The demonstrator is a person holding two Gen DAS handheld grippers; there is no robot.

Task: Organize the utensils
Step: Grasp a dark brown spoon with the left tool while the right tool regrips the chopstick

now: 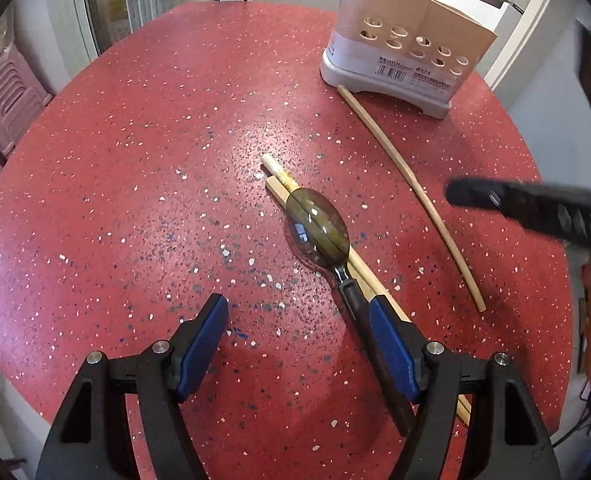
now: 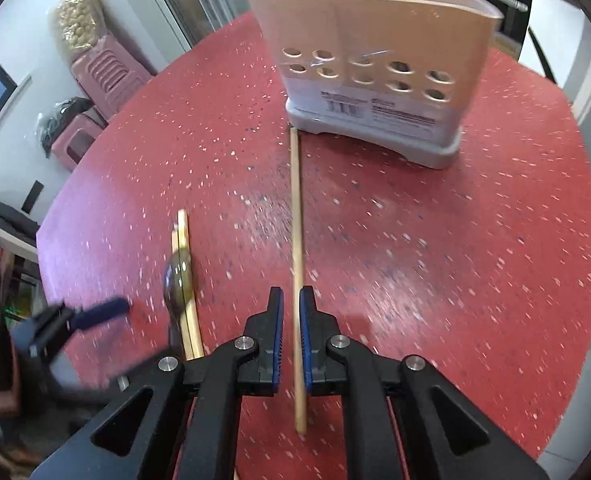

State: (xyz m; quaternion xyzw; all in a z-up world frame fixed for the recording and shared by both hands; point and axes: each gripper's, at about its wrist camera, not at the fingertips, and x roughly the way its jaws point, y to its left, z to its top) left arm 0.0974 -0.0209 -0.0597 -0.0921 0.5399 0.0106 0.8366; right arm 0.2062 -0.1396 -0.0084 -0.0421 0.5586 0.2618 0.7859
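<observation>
In holder (image 2: 371, 60): several utensils. Loose on table (image 1: 135, 160): spoon (image 1: 319, 232) over two chopsticks (image 1: 281, 186), single chopstick (image 2: 297, 240). Left gripper (image 1: 299, 316) spread, empty; right gripper (image 2: 291, 308) narrowed around single chopstick, pads apparently not pressing

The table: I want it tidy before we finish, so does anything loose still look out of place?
Yes. A spoon lies on top of a pair of chopsticks mid-table, and a single chopstick lies apart, one end at the utensil holder, which already holds other utensils. All three are still outside it.
</observation>
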